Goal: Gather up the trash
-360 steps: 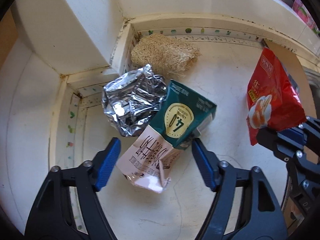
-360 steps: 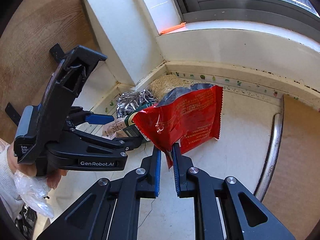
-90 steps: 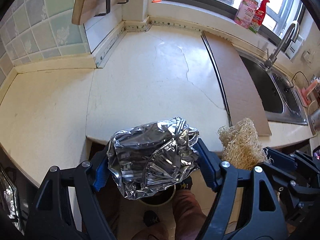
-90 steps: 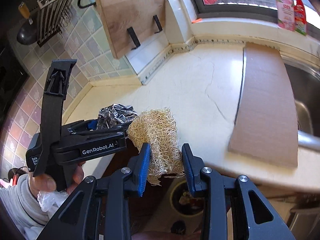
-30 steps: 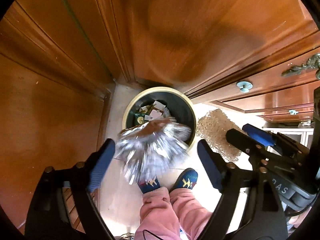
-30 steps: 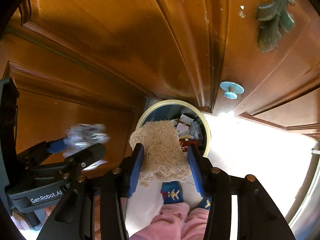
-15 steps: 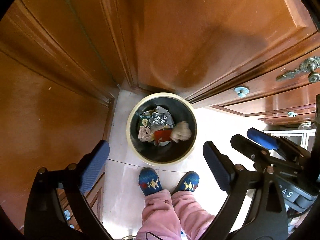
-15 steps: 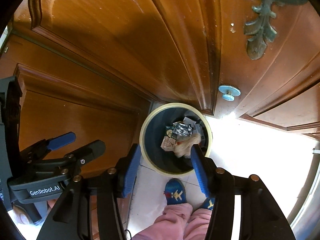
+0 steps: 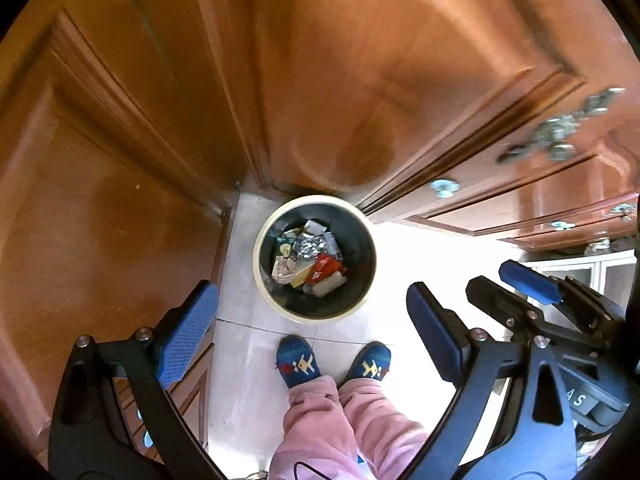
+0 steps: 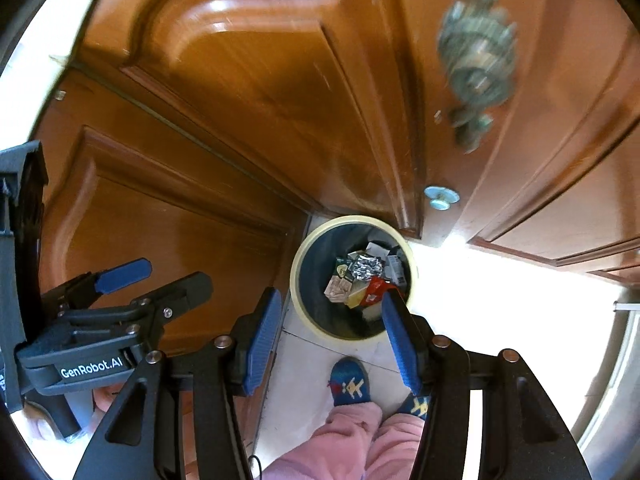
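A round trash bin with a cream rim (image 9: 276, 308) (image 10: 296, 300) stands on the floor below both grippers. Inside lie the crumpled foil (image 9: 310, 246) (image 10: 365, 267), a red snack bag (image 9: 326, 268) (image 10: 374, 290), cartons and papers. My left gripper (image 9: 310, 338) is open and empty, high above the bin; it also shows in the right wrist view (image 10: 156, 276). My right gripper (image 10: 332, 334) is open and empty above the bin; it also shows in the left wrist view (image 9: 508, 280).
Brown wooden cabinet doors (image 9: 360, 80) (image 10: 240, 100) rise behind the bin, with a round knob (image 10: 441, 196) and an ornate metal handle (image 10: 474, 60). The person's blue slippers (image 9: 298, 362) and pink trousers (image 9: 340, 420) stand on the pale tiled floor (image 9: 248, 380) in front of the bin.
One second ago the foil and the loofah sponge were falling from the grippers; now both lie in the bin. Both grippers have risen, so the bin looks smaller.
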The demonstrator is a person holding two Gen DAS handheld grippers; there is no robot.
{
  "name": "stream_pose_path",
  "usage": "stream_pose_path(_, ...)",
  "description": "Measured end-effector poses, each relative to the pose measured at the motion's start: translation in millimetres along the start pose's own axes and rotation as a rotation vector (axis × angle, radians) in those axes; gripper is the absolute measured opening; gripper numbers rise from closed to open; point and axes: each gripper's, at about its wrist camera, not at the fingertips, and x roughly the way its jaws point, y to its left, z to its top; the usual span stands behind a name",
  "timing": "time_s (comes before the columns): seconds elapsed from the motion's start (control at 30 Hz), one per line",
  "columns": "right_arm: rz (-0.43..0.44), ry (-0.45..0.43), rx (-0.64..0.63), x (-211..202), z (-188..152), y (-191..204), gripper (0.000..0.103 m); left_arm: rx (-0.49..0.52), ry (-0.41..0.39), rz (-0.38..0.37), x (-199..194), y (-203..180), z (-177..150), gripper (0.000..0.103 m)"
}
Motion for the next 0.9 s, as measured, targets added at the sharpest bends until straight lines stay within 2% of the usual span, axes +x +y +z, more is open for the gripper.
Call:
stream_pose_path(0.2,-0.053,-0.060,-0.031,-75,-4,9,0.053,0.099,-0.093,0.025,-61,-36,-4,0.093)
stream_pose_path(0.3,-0.057,-0.096,-0.042,-109,-5,10,0.053,0.168,-0.137,0.074,-76,-48,-8,0.093)
stream_pose_path(0.47,-0.075,-0.146,-0.065,-145,-4,12,0.054,0.113,-0.154,0.070,-78,-42,-11,0.093)
stream_pose_path(0.57,-0.068,-0.161,-0.061,-155,-6,9,0.053,0.063,-0.150,0.067,-71,-33,-12,0.093)
stream_pose_path(0.7,-0.061,-0.149,-0.068,-149,-11,3,0.053,0.039,-0.143,0.077,-57,-27,-18,0.093)
stream_pose_path(0.9,-0.052,-0.147,-0.092,-133,-11,16,0.053,0.000,-0.111,0.071,-47,-15,-25,0.093)
